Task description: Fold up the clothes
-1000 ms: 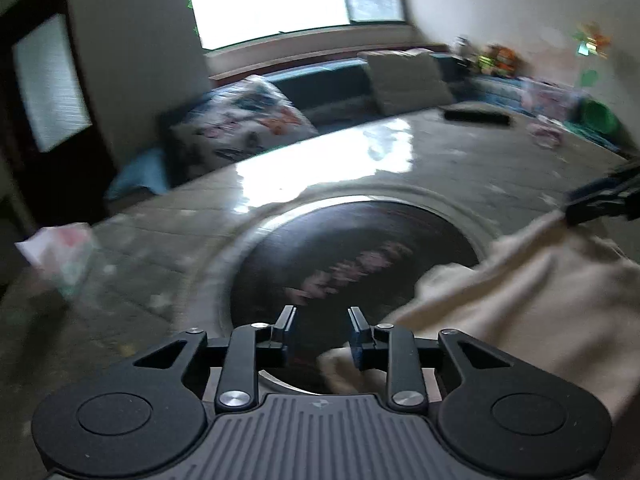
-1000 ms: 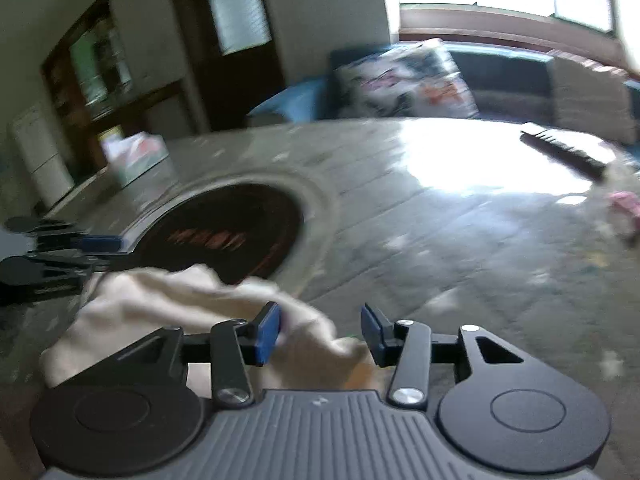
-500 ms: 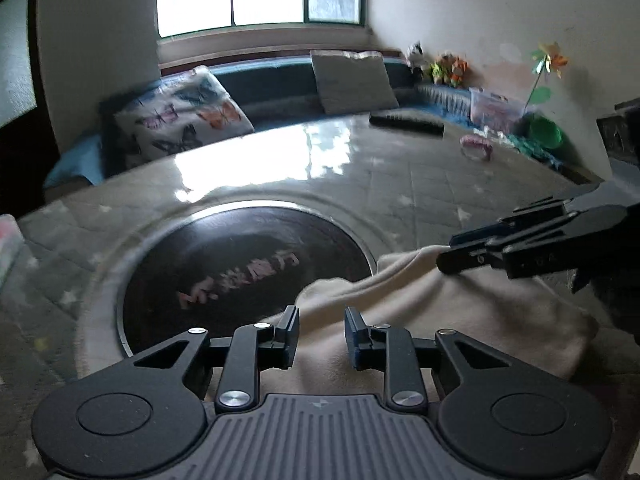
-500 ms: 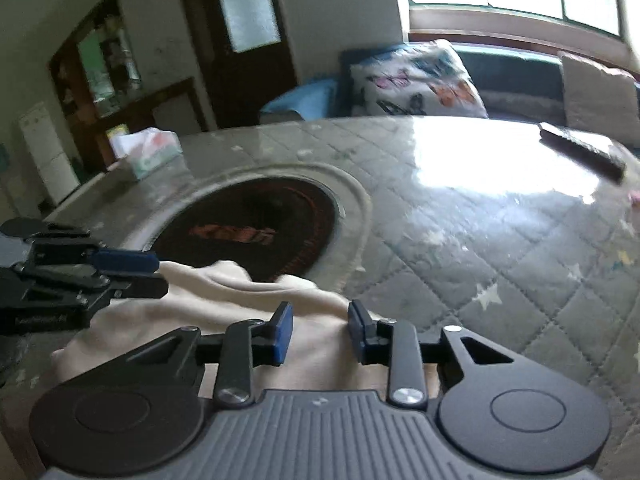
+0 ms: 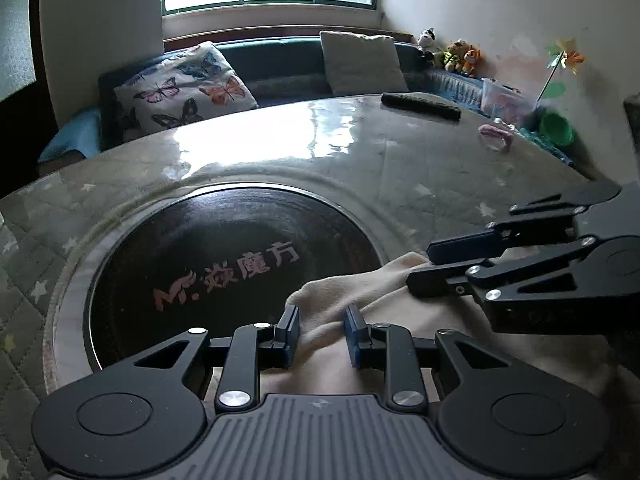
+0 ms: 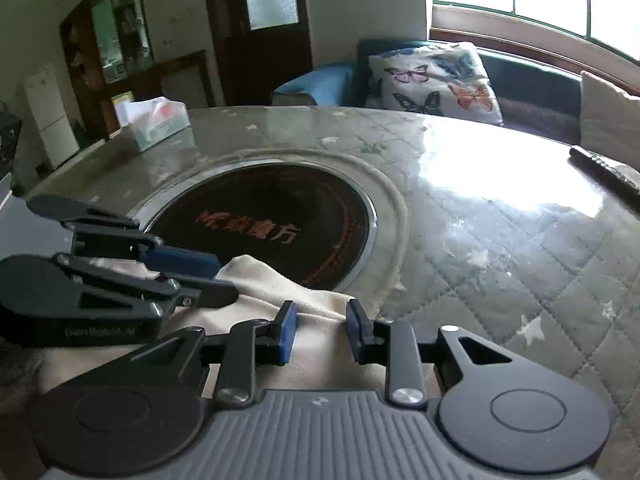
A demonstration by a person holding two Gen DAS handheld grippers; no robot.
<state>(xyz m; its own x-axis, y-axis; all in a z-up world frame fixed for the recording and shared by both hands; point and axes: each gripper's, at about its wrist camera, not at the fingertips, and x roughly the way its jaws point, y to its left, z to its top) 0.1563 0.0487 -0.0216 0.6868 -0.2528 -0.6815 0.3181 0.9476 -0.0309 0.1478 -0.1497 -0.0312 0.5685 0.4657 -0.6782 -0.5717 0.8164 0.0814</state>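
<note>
A cream fleece garment (image 5: 360,292) lies bunched at the near edge of the round table, partly over the dark centre disc (image 5: 224,256). My left gripper (image 5: 322,330) is open, its jaws on either side of a fold of the cloth. My right gripper (image 6: 320,330) is open over the same cloth (image 6: 280,284), a little to the right. Each gripper shows in the other's view, the right one (image 5: 424,266) and the left one (image 6: 226,276), both low over the cloth with jaws slightly apart.
The table (image 5: 400,168) has a quilted cover under a glossy sheet. A black remote (image 5: 420,106) and a pink item (image 5: 496,136) lie at the far right. A tissue box (image 6: 154,122) stands at the far left. A sofa with cushions (image 5: 184,88) runs behind.
Both grippers have dropped lower and closer over the cloth, and their jaws have widened slightly. The cloth lies bunched more toward the near edge than a second ago.
</note>
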